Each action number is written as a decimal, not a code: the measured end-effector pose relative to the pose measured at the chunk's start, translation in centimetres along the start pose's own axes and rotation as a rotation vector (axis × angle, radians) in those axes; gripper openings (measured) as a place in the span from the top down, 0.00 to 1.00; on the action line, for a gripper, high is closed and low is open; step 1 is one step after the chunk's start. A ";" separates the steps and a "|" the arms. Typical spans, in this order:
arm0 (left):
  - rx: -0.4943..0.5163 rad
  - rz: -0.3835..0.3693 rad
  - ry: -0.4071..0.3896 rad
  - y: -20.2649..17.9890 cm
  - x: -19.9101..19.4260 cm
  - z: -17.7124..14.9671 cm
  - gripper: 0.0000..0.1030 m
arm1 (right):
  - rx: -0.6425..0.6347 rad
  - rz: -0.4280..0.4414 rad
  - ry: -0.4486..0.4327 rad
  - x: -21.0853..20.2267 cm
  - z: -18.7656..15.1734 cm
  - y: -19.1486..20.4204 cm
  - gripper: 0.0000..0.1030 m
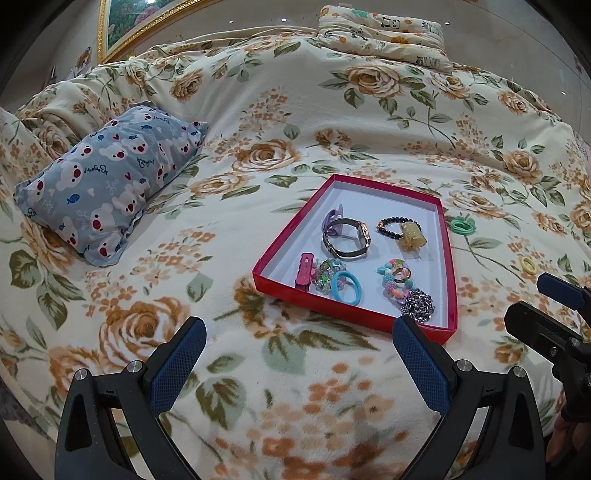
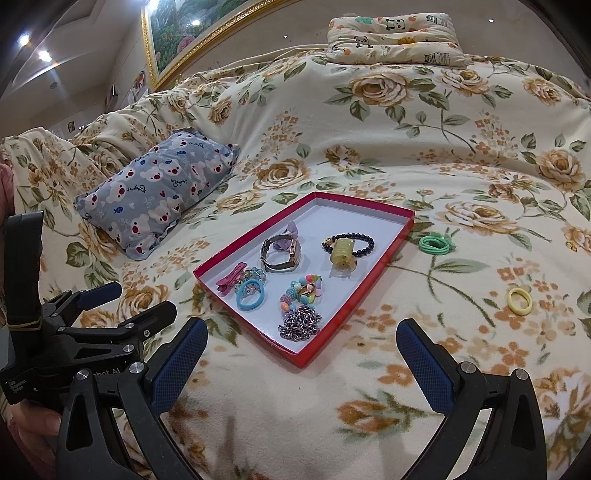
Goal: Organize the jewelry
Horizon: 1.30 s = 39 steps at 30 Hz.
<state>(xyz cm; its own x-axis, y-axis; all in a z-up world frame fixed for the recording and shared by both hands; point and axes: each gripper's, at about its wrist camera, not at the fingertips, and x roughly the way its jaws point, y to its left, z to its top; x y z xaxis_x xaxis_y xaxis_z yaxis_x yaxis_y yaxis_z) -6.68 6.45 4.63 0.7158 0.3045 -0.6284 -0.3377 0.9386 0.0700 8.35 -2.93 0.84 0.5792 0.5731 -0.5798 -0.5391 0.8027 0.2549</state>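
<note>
A red tray [image 1: 352,323] [image 2: 314,360] with a white floor lies on the floral bed. In it are a watch [image 1: 347,236] [image 2: 280,253], a dark bead bracelet with a yellow claw clip [image 1: 412,232] [image 2: 343,253], a pink clip [image 1: 304,271], a blue hair tie [image 1: 345,288] [image 2: 250,294], colourful beads and a metal chain [image 1: 417,302] [image 2: 300,322]. A green hair tie [image 1: 461,226] [image 2: 435,243] and a yellow ring [image 1: 527,264] [image 2: 519,300] lie on the blanket right of the tray. My left gripper [image 1: 299,354] and right gripper [image 2: 301,358] are open and empty, held near the tray's front edge.
A grey bear-print pillow [image 1: 107,188] [image 2: 155,192] lies to the left. A folded panda-print cloth [image 1: 380,33] [image 2: 395,33] sits at the far edge. A gold-framed picture [image 2: 184,33] hangs behind. The other gripper shows at each view's side [image 1: 554,321] [image 2: 85,325].
</note>
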 end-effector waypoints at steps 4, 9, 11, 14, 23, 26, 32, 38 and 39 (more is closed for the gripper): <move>0.000 -0.001 0.001 0.0 0.1 0.0 0.01 | 0.002 0.000 0.000 0.0 0.0 -0.1 0.00; 0.002 -0.002 0.004 -0.1 0.3 0.0 0.01 | 0.002 0.001 -0.001 0.0 0.0 0.0 0.00; 0.003 -0.002 0.004 -0.1 0.4 0.0 0.01 | 0.001 0.000 0.000 0.0 0.0 -0.1 0.00; 0.003 -0.003 0.005 -0.1 0.5 0.0 0.01 | 0.002 0.000 0.002 0.0 0.0 -0.1 0.00; 0.004 -0.003 0.008 -0.1 0.9 0.0 0.01 | 0.004 0.002 0.001 0.0 0.0 -0.2 0.00; 0.004 -0.003 0.008 -0.1 0.9 0.0 0.01 | 0.006 0.003 0.002 0.1 0.1 -0.1 0.00; 0.005 -0.005 0.010 -0.1 1.2 0.1 0.01 | 0.008 0.001 0.003 0.2 0.1 -0.1 0.00; 0.006 -0.006 0.014 -0.3 1.7 0.2 0.01 | 0.011 0.000 0.005 0.5 0.2 0.1 0.00; 0.005 -0.007 0.013 -0.2 1.6 0.3 0.01 | 0.011 0.000 0.005 0.5 0.2 0.1 0.00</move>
<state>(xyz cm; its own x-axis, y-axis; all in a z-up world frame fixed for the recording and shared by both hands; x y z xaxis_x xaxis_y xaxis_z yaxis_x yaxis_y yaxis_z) -5.31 6.76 3.84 0.7099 0.2956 -0.6392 -0.3295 0.9416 0.0695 8.69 -2.51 0.77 0.5760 0.5718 -0.5841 -0.5319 0.8048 0.2633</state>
